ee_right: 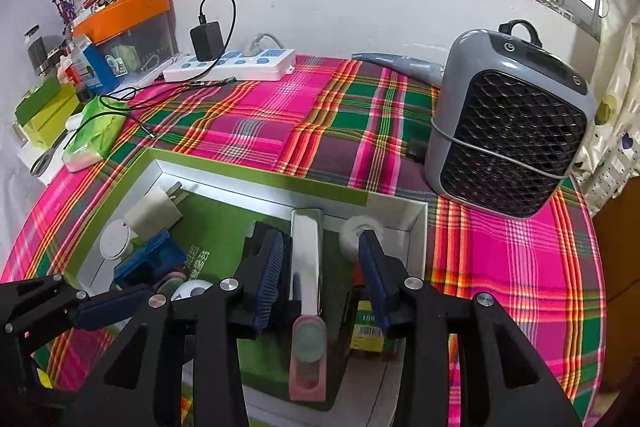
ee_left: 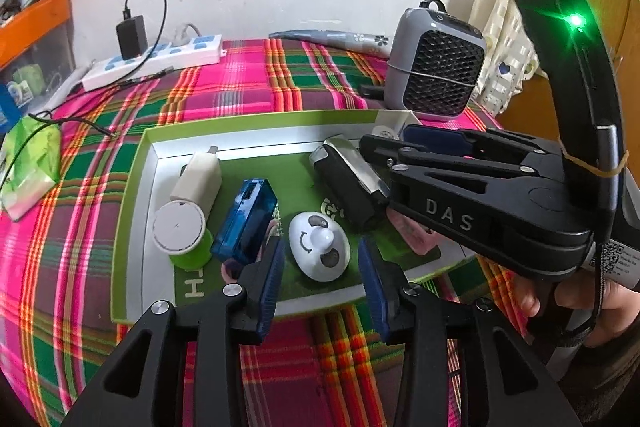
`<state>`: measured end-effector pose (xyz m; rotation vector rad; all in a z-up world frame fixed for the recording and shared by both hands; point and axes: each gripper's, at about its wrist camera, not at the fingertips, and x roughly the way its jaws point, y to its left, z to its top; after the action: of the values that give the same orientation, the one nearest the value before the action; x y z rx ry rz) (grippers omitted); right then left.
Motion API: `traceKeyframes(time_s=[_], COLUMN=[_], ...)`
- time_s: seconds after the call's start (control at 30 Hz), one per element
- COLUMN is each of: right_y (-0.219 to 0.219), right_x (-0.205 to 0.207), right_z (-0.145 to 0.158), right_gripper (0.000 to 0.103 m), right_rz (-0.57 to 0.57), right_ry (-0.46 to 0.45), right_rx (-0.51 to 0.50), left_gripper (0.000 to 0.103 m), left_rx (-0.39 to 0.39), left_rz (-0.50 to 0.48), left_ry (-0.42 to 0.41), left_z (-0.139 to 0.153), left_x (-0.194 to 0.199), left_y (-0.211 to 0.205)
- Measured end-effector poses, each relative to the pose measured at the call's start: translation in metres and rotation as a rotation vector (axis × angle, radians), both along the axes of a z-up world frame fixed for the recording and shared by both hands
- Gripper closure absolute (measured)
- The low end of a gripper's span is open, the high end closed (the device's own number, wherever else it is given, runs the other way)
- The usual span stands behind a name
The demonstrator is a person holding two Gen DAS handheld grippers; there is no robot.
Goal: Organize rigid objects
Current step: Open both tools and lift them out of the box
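Note:
A green tray (ee_left: 256,121) with a silver inner rim lies on the plaid cloth and holds small objects. My left gripper (ee_left: 322,261) is open around a white panda-face object (ee_left: 318,245) in the tray. Beside it lie a blue transparent box (ee_left: 246,221), a white-capped green cylinder (ee_left: 182,233), a white charger plug (ee_left: 198,177) and a black-and-silver device (ee_left: 348,183). My right gripper (ee_right: 320,263) is open above that black-and-silver device (ee_right: 306,259), with a pink object (ee_right: 307,359) below. The right gripper also shows in the left wrist view (ee_left: 376,143), over the tray's right end.
A grey fan heater (ee_right: 508,131) stands at the back right. A white power strip (ee_right: 232,65) with a black adapter lies at the back. A green tissue pack (ee_right: 94,133) lies left. A small green-yellow box (ee_right: 370,327) sits in the tray under my right gripper.

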<state>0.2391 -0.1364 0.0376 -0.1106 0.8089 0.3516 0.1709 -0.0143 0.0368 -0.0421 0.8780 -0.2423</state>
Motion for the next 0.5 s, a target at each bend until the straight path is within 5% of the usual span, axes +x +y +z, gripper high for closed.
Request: traceKeyframes(time_s=[0.5], right_y=[-0.011], right_x=[-0.066], right_z=[0.020], right_gripper=[0.062], right_rz=[-0.051], right_ry=[-0.047], right_rx=[0.049], left_gripper=[0.066], left_rx=[0.017], left_rz=[0.108], left_ry=[-0.053], left_z=[0.016], left_x=[-0.044], left_y=[0.013])
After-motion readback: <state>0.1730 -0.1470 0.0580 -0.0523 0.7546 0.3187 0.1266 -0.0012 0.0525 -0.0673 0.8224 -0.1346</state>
